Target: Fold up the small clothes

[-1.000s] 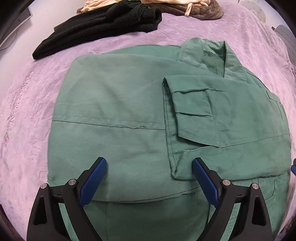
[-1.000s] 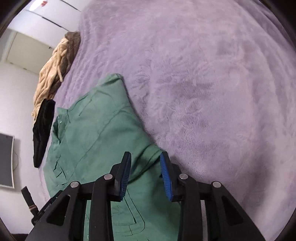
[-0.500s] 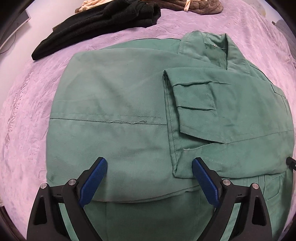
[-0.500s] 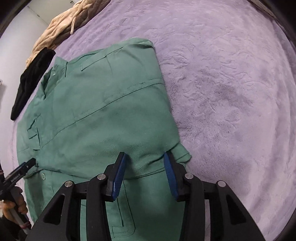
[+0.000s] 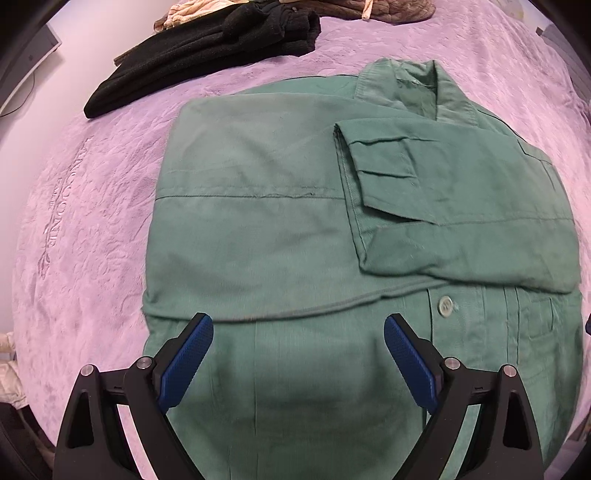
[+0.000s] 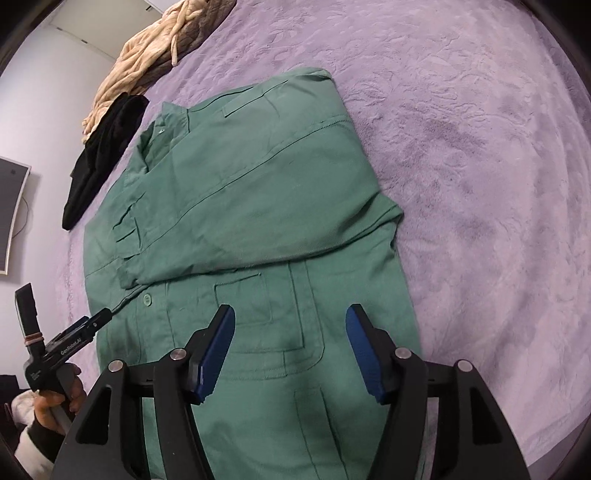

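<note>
A green button-up shirt point(image 5: 258, 229) lies flat on the purple bedspread point(image 5: 81, 206), collar at the far end, both sides and a sleeve folded in over its front. In the right wrist view the same green shirt point(image 6: 251, 206) fills the middle. My left gripper point(image 5: 298, 332) hovers open above the shirt's lower part, nothing between its blue pads. My right gripper point(image 6: 290, 325) is above the chest pocket near the shirt's right edge; its jaws are opening and hold nothing. The left gripper point(image 6: 99, 319), held by a hand point(image 6: 55, 402), shows at the right wrist view's left edge.
A black garment point(image 5: 207, 48) and a beige and brown pile of clothes point(image 5: 369, 9) lie at the far end of the bed. A dark screen point(image 6: 11, 214) hangs on the wall to the left. Bare bedspread point(image 6: 480, 147) stretches to the shirt's right.
Both grippers drew back toward the shirt's lower end, so more of the hem side shows. The right gripper's jaws widened and its view swung over the shirt.
</note>
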A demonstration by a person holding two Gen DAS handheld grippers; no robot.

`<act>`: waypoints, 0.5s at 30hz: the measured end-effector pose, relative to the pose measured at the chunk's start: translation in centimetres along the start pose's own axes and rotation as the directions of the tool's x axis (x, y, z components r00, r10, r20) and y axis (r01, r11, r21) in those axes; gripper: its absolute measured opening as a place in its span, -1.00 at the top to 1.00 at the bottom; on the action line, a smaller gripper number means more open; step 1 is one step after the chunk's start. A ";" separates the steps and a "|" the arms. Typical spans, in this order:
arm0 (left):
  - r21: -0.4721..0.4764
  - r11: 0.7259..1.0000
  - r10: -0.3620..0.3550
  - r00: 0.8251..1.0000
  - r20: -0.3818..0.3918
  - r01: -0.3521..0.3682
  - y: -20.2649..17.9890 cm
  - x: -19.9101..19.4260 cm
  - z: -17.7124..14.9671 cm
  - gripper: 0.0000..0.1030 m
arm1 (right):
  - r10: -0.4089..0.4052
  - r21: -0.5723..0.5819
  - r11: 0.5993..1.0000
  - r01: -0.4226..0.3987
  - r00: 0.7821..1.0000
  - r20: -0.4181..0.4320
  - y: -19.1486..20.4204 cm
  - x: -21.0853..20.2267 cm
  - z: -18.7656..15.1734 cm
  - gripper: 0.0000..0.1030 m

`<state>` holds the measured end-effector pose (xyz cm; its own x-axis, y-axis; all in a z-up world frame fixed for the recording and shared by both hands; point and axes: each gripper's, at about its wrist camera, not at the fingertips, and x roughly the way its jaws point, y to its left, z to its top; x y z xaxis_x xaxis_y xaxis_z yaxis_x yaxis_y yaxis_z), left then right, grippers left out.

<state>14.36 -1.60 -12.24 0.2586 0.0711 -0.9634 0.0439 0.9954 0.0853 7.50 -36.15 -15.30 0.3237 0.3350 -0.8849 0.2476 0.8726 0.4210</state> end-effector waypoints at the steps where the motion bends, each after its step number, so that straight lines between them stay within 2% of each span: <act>1: 0.003 1.000 -0.001 1.000 -0.002 0.001 -0.1 -0.5 -0.3 -0.83 | 0.006 0.001 1.000 -0.006 1.000 -0.006 0.2 -0.3 -0.5 -0.29; 15: 0.004 1.000 0.016 1.000 0.001 -0.016 -1.5 -6.3 -3.7 -0.83 | 0.071 0.002 0.997 -0.071 0.996 -0.048 -0.1 -3.6 -3.5 -0.29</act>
<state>9.15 -3.26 -7.24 0.2604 0.0868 -0.9616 0.0432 0.9939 0.1015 3.11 -36.18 -12.86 0.2958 0.4127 -0.8615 0.2262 0.8459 0.4829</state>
